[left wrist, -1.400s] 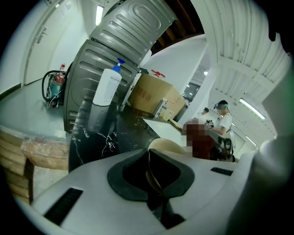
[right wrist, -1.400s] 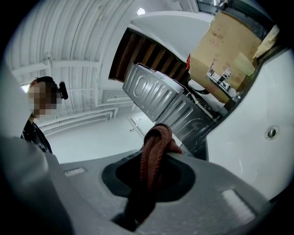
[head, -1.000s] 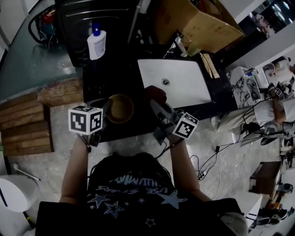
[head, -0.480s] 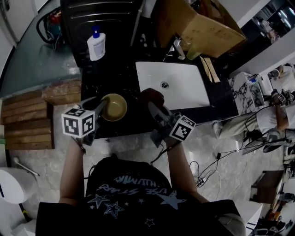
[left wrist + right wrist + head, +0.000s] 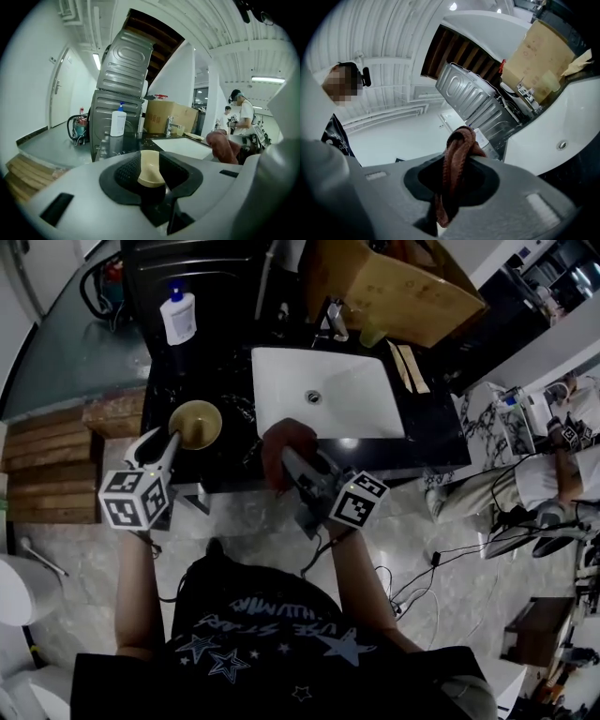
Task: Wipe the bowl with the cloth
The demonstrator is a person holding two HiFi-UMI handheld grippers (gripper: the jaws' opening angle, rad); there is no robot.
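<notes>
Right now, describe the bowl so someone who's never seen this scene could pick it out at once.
Find the white sink set in the black counter. Just left of it, nearer the person than the white pump bottle, is the bowl. It is the only small, round, tan open dish there; the bottle is tall and white, the cloth reddish brown.

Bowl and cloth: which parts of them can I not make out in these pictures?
- Inside of the bowl, head view: too small and dark to judge if clean.
- Most of the bowl, left gripper view: only a strip shows; the left gripper hides the rest.
- Lower end of the cloth, right gripper view: sunk between the right gripper jaws.
</notes>
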